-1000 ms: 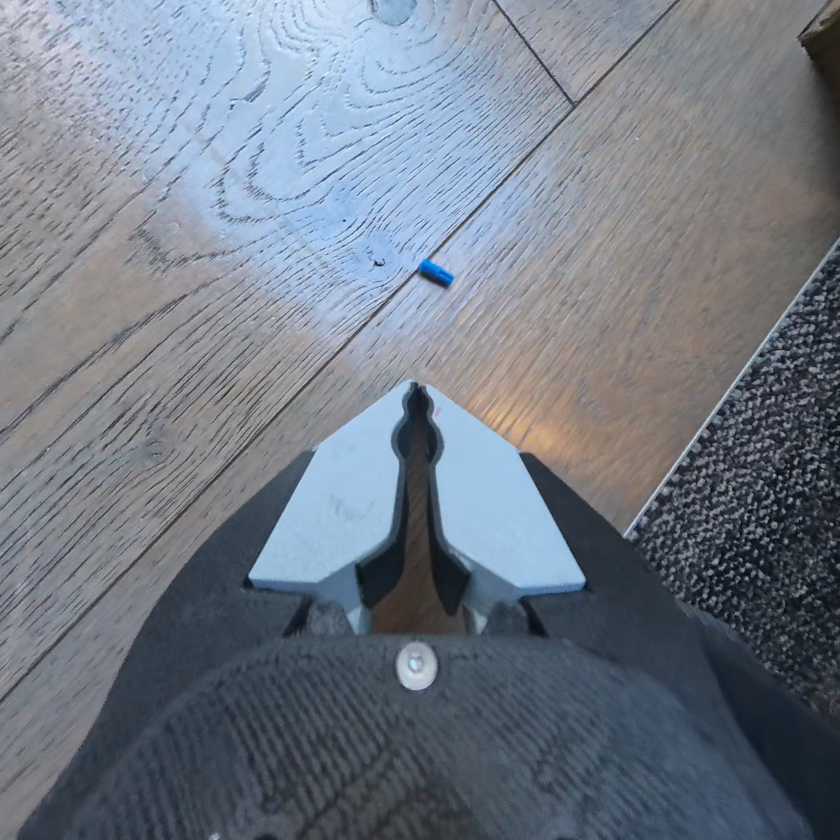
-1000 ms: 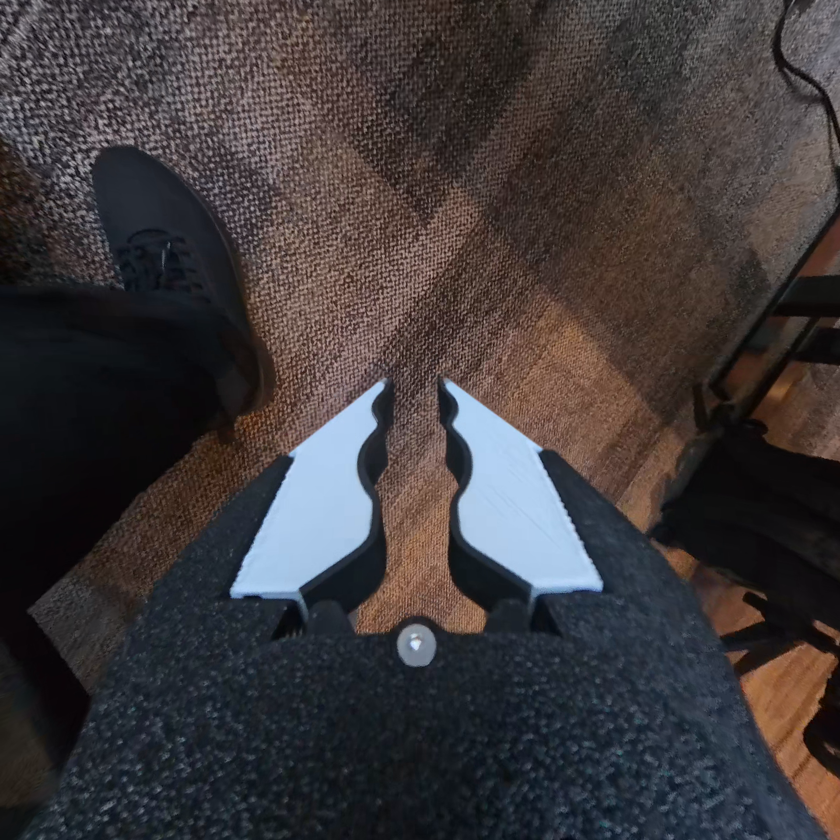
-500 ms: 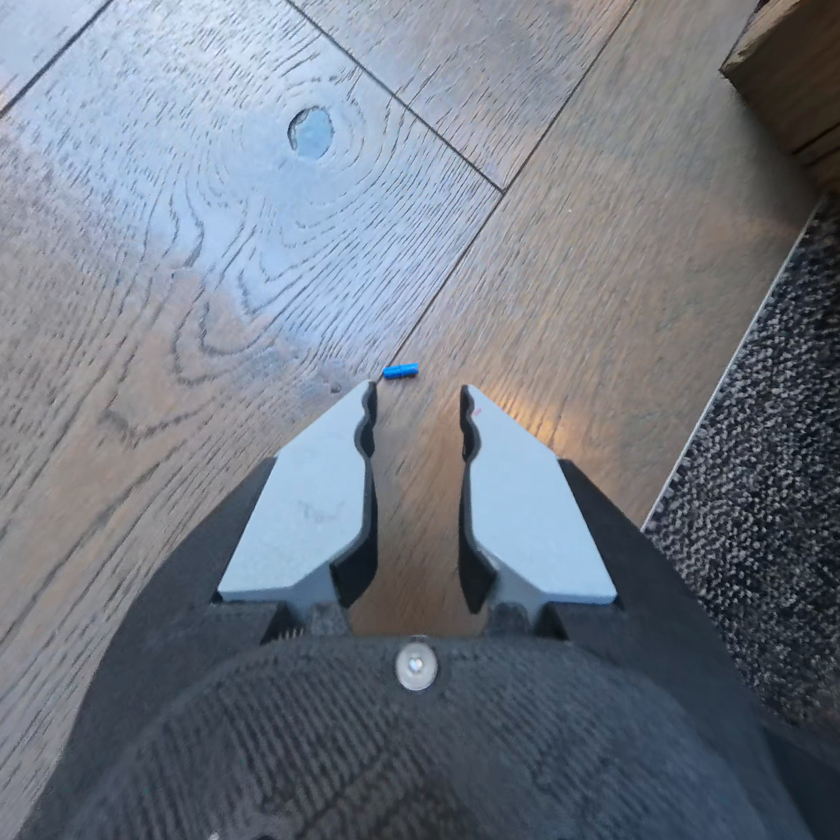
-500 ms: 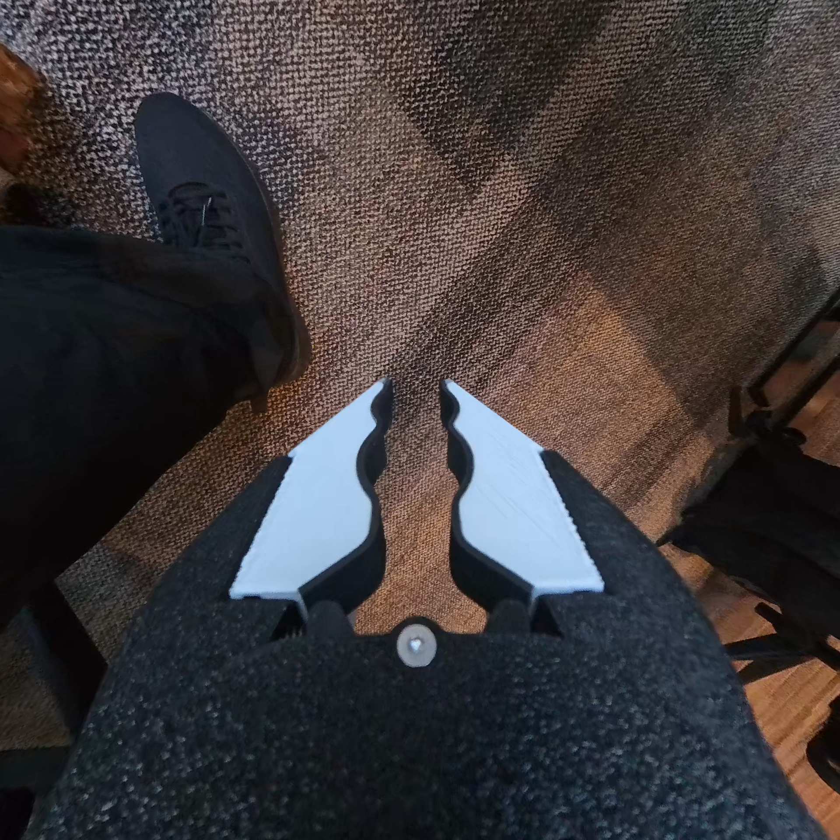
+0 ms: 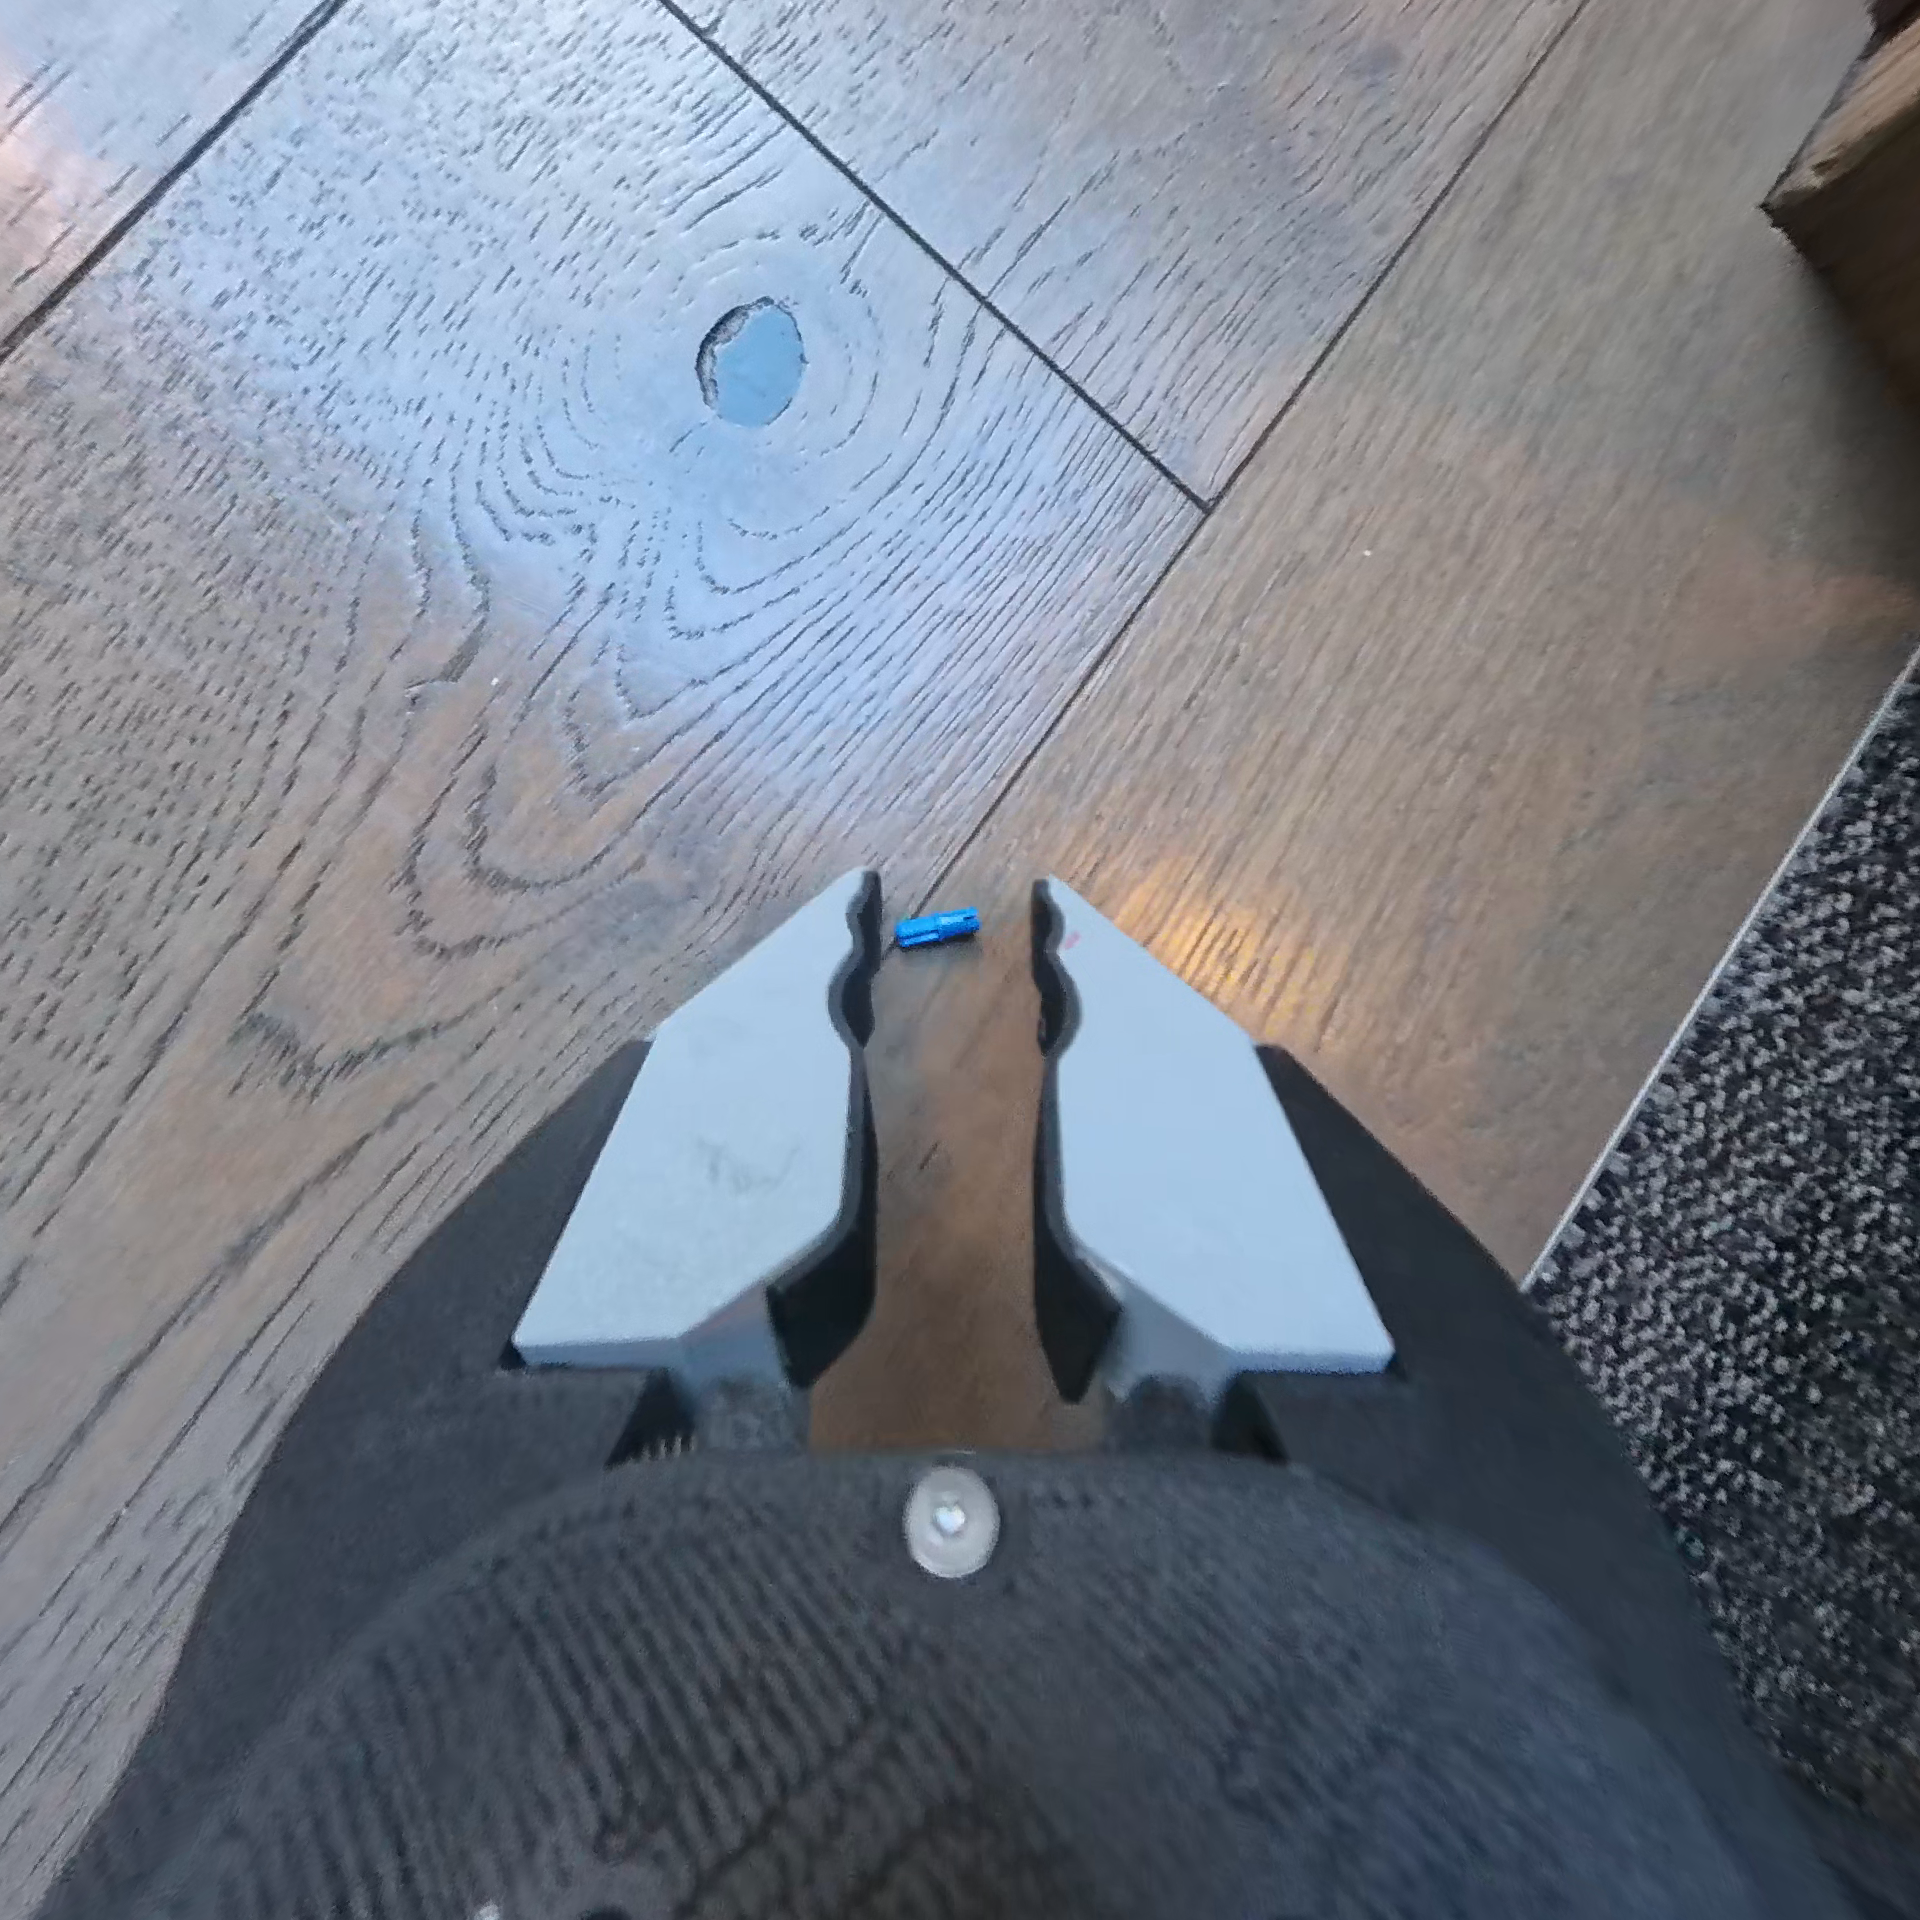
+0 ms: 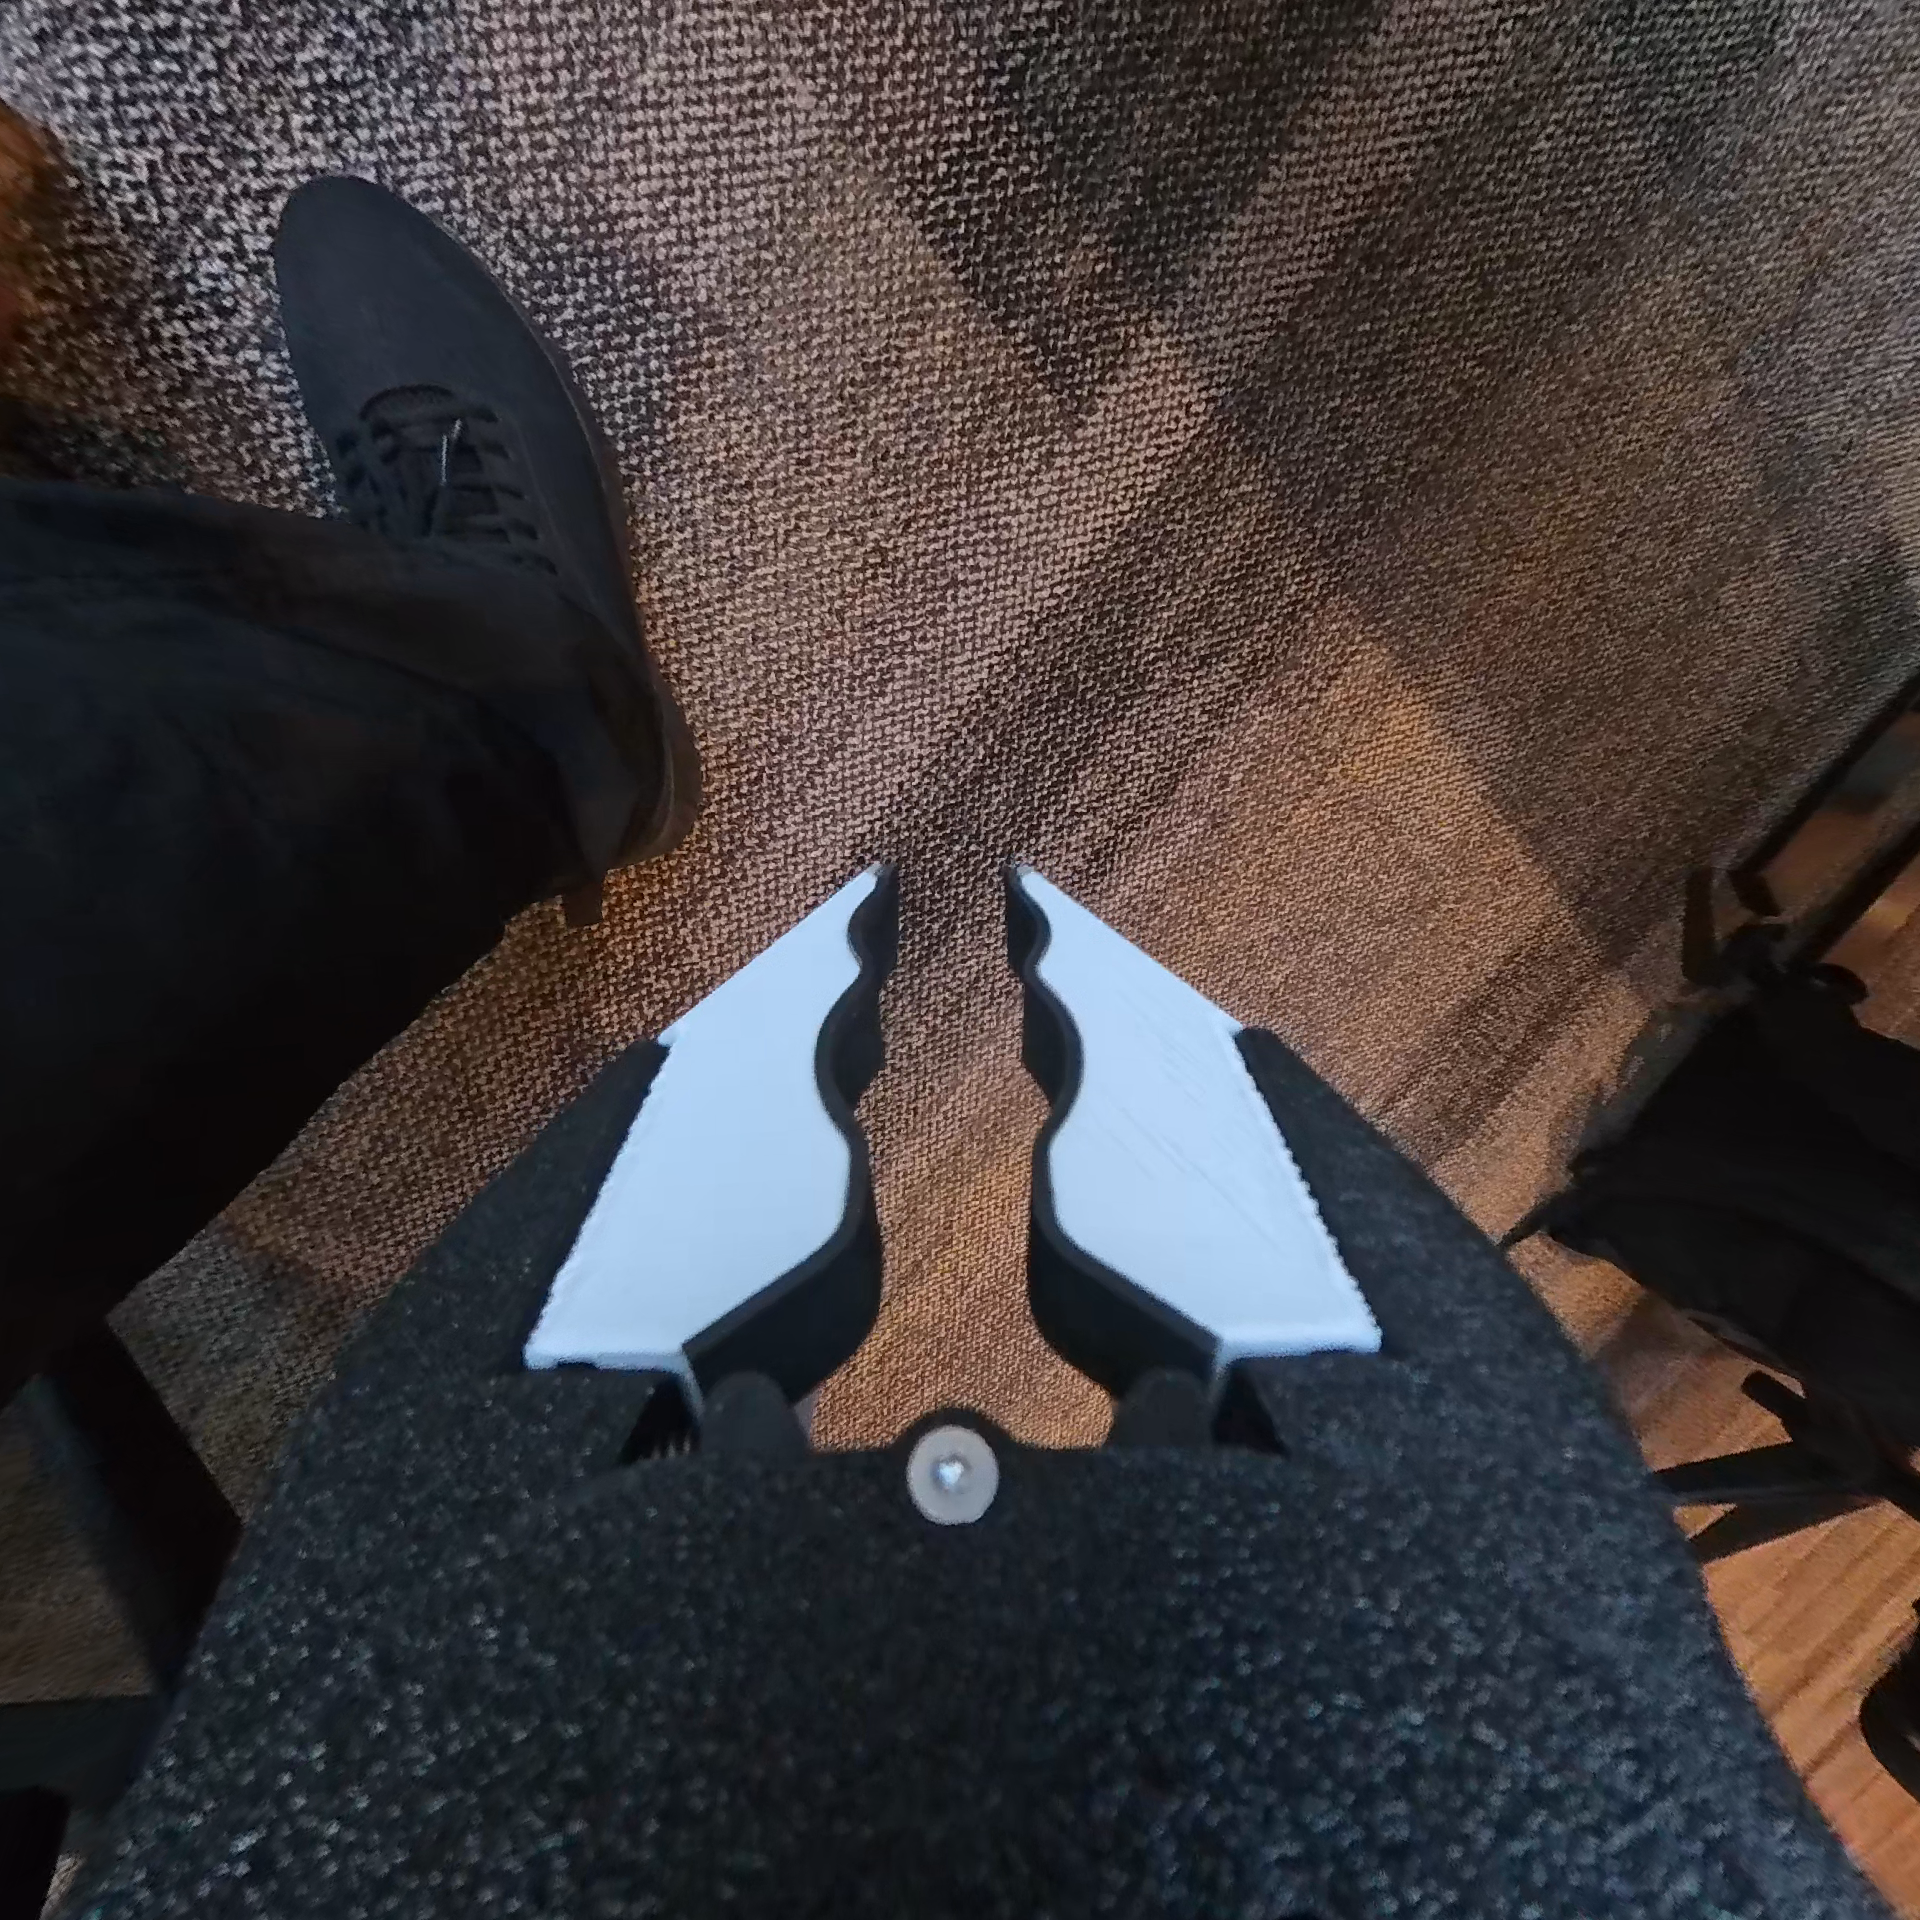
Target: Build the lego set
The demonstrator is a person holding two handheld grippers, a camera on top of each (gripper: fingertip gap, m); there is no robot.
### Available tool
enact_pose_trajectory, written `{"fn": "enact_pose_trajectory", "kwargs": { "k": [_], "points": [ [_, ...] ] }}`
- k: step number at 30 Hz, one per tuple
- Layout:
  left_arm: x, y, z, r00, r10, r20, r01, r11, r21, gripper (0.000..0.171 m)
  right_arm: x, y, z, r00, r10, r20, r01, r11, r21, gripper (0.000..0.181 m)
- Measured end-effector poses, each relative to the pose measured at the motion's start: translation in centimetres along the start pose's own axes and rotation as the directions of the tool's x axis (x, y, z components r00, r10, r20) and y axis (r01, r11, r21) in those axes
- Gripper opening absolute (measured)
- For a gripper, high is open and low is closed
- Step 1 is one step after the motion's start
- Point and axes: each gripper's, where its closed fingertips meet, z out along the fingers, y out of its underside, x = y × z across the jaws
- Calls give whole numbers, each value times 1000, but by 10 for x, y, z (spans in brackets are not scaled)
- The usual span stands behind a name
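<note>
Lying on a wooden plank floor [image 5: 1351,623], a small blue lego pin [image 5: 936,927] is showing only in the left wrist view, while the right wrist view is taking in nothing but speckled carpet [image 6: 1143,468]; the pin is a short bright-blue peg, resting on its side across the gap between the tips, closer to the left one, on the seam between two boards; the left gripper [image 5: 953,902] is hanging over it with its pale fingers [image 5: 727,1143] spread well apart, holding nothing, and whether either tip is touching the pin cannot be told; a grey knot [image 5: 753,362] is marking the plank farther ahead, and a strip of carpet edge [image 5: 1766,1143] is running down the right side; over on the carpet, a black laced shoe [image 6: 436,436] and dark trouser leg [image 6: 239,779] are filling the left, the right gripper [image 6: 949,875] is hovering with its white fingers [image 6: 1174,1174] parted and empty, and black metal legs [image 6: 1787,935] are standing at far right.
</note>
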Motion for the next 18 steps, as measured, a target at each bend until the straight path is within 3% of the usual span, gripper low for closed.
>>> {"fn": "enact_pose_trajectory", "kwargs": {
  "k": [5, 12, 18],
  "points": [
    [-1, 10, -4, 997, 58, 47, -57, 998, -12, 14, 1, 4, 4, 1000, 2, 1, -2, 1000, -8, 20],
    [2, 9, -2, 998, 20, 52, -20, 1000, 7, 17, -2, 3, 5, 1000, -19, 8, 19, 1000, -5, 20],
    [-5, 8, -1, 994, 38, 100, -39, 999, 5, 1, -6, 3, 6, 1000, -27, 13, 27, 1000, -10, 19]
  ]
}}
